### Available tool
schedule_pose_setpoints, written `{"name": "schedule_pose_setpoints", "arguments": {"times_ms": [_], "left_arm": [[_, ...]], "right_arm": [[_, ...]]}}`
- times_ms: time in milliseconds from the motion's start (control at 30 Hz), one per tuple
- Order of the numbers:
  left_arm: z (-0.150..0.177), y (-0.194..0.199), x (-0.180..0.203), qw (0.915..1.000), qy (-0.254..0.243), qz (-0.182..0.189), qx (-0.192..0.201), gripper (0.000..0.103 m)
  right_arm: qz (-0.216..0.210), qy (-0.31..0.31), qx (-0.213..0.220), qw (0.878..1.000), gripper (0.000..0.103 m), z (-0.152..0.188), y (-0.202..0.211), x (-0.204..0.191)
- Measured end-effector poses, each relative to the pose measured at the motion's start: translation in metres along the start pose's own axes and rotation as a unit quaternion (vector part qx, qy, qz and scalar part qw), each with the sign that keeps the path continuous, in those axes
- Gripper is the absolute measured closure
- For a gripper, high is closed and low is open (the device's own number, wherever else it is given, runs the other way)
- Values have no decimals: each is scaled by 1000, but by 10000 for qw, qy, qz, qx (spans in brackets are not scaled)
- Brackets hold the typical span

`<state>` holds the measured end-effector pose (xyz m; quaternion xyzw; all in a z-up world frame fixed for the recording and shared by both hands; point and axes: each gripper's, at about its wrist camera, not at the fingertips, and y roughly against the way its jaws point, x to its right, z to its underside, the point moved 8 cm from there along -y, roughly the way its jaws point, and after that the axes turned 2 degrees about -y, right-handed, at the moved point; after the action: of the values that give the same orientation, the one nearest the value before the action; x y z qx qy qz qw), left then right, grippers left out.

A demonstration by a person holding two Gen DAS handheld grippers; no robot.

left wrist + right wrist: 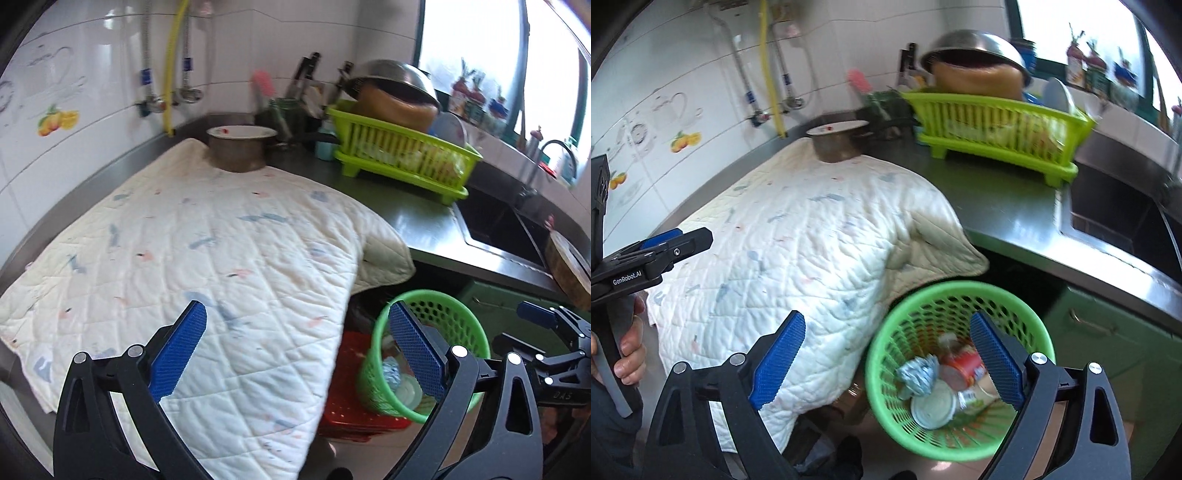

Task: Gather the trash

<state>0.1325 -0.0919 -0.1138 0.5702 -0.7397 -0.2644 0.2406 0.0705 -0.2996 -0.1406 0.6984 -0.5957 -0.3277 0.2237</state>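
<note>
The green perforated basket (960,373) stands on the floor beside the worktop (1008,210) edge, holding crumpled foil (919,373), a red can (964,365) and a round lid (932,406). A quilted cloth (798,251) overhangs that edge just beside it. Left claw (295,350) and right claw (886,362) both gape wide, empty, above.

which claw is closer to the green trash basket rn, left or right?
Right, I'd say. The right claw hangs open just above the green trash basket, one finger over its rim. The left claw, also open, sits beside it over the white quilt.
</note>
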Motion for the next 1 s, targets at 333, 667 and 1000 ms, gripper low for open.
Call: {"name": "schedule_pose_setpoints", "arguments": {"times_ms": [333, 667, 1000], "left_arm": [[-5, 40, -62, 9964, 348, -674, 388, 5], [7, 77, -102, 9894, 726, -1082, 643, 5], [9, 86, -114, 9869, 813, -1205, 705, 5]], "right_arm": [[-329, 264, 120, 9990, 14, -43, -11, -46], [-612, 313, 204, 9974, 13, -55, -13, -87], [-546, 593, 329, 9962, 12, -61, -9, -103]]}}
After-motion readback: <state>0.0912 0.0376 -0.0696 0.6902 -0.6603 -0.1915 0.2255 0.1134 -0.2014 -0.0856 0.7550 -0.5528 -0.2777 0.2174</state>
